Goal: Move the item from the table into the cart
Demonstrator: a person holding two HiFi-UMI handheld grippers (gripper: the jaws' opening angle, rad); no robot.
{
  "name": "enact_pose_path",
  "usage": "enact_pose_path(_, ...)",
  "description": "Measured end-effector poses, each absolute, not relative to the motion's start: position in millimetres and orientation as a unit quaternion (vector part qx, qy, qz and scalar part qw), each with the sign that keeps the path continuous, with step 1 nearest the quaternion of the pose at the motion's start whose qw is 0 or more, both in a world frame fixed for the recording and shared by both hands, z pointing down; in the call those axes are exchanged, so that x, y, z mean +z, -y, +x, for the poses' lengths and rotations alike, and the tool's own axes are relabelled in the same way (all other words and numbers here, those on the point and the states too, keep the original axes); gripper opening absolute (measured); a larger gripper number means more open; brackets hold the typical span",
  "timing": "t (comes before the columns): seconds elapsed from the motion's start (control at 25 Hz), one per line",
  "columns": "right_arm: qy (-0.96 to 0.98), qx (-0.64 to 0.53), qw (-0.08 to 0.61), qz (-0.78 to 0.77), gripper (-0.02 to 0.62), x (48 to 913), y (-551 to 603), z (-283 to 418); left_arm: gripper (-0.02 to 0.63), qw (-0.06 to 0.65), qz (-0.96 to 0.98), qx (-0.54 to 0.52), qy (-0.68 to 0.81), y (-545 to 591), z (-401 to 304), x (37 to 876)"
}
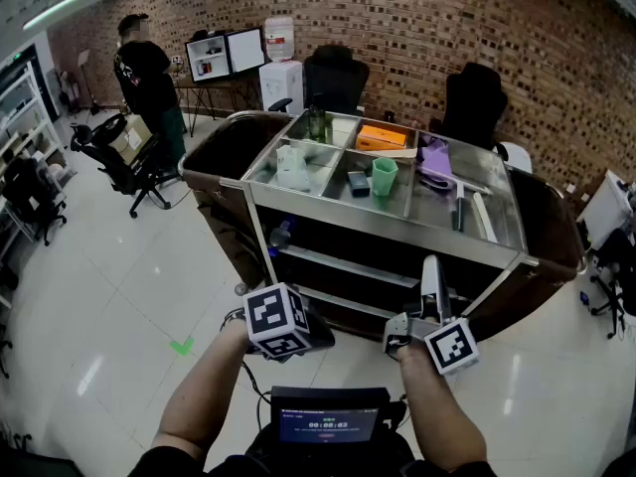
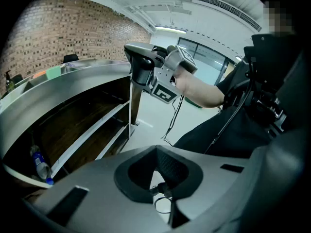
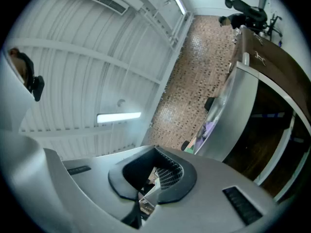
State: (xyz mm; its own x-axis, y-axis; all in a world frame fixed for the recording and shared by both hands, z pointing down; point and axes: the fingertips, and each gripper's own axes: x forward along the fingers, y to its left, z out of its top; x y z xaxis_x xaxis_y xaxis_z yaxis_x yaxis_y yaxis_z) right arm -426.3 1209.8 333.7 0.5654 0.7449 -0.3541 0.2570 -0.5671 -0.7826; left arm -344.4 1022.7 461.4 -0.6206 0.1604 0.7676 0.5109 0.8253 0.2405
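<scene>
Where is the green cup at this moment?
In the head view, the green cup stands in the middle front compartment of the cart, just right of a small dark object.

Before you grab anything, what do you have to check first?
1. Left claw empty: ok, shut with nothing in it.
2. Right claw empty: ok, shut with nothing in it.
3. Claws open for a grab: not ok, both are shut.
4. Cart in reach: ok, probably; it stands straight ahead.
5. Room in cart: ok, bare metal shows beside the green cup.
6. Item to fetch: cannot tell, none stands out in view.
</scene>
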Motion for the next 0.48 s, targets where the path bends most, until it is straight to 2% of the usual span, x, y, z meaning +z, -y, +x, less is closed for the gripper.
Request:
enact_pose_path(0.28, 0.269, 0.315, 0.264, -0.871, 0.002, 304.2, -1173.8, -336.5, 0.009, 0.336, -0.268, -0.215, 0.877, -1006.7, -262.1, 444.0)
enact_pose_path(0.48, 0.251, 0.298, 0.255, -0.885, 0.002, 305.6, -1158.0, -267.7, 0.009, 0.308, -0.312, -0.21, 0.874, -988.4, -194.7, 438.3)
